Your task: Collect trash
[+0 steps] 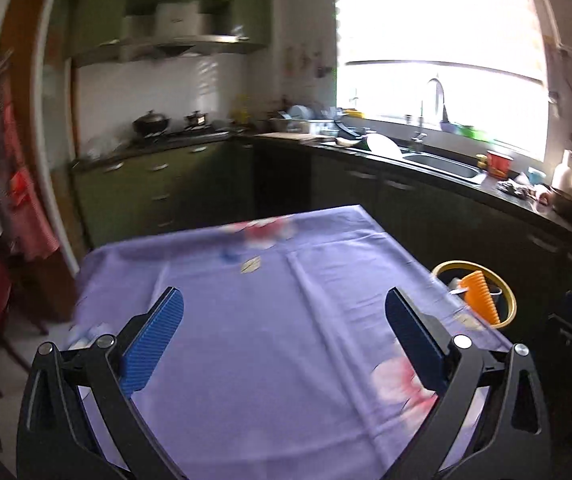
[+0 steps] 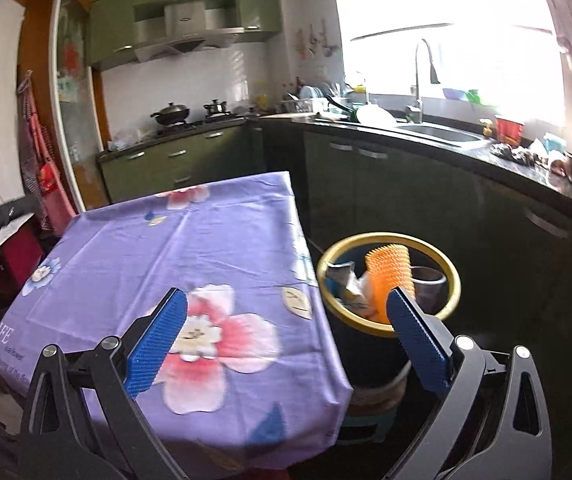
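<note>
Both sets of jaws spread wide, nothing held: left gripper (image 1: pixel 283 334), right gripper (image 2: pixel 288 334). Yellow-rimmed trash bin (image 2: pixel 452 276) at right of frame beside purple floral tablecloth (image 2: pixel 173 248), within easy drop; orange spiked item (image 2: pixel 386 276) inside.

Black left gripper (image 1: pixel 283 306), right gripper (image 2: pixel 288 310), 2 ribbed blue pads (image 2: pixel 157 346), silver screws (image 2: pixel 463 341)

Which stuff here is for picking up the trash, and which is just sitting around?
For the job:
- bin, gold rim, beside the table
- orange ridged thing and wrappers inside it
- both grippers, open and empty

Just lying about:
- wok on the stove
- red cup by the sink
- purple flowered tablecloth
</note>
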### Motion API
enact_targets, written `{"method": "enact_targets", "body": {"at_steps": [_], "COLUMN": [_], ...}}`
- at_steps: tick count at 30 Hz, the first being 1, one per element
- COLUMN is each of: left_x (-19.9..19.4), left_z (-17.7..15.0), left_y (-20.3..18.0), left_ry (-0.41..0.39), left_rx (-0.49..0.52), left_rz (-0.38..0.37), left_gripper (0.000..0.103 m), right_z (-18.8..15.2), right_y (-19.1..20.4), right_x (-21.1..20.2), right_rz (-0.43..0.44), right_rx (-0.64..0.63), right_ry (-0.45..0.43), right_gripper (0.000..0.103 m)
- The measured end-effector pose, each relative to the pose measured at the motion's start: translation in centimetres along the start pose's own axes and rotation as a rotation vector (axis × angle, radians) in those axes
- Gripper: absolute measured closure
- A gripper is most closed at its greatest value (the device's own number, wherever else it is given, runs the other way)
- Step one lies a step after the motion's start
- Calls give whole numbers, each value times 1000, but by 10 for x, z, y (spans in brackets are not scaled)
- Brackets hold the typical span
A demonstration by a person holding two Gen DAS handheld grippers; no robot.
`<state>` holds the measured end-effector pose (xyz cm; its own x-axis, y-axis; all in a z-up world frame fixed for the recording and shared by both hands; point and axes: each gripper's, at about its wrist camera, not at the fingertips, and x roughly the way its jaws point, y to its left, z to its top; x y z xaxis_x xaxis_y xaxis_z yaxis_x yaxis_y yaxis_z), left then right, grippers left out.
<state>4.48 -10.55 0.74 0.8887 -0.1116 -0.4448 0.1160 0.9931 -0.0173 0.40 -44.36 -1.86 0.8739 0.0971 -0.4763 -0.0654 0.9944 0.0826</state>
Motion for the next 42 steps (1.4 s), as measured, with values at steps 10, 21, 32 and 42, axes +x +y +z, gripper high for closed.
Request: {"method": "enact_targets", "body": {"at_steps": [10, 21, 32, 42], "left_x": [-37, -40, -50, -49], "left_z": [-32, -38, -38, -38], "left_y": [42, 43, 36, 35], "left_ry": [-13, 6, -27, -29], "left_rx": [-87, -138, -120, -112], "left_rz": [42, -38, -29, -11], "left_gripper": [7, 7, 7, 7], "right_z": [-1, 5, 7, 7], "right_y": [44, 37, 30, 31], "right_x": [-23, -43, -52, -51], "right_rz": [-104, -133, -128, -125], "right_rx": [-73, -50, -33, -35], "right_ry": [-43, -67, -80, -77], "right_gripper": [5, 5, 5, 5]}}
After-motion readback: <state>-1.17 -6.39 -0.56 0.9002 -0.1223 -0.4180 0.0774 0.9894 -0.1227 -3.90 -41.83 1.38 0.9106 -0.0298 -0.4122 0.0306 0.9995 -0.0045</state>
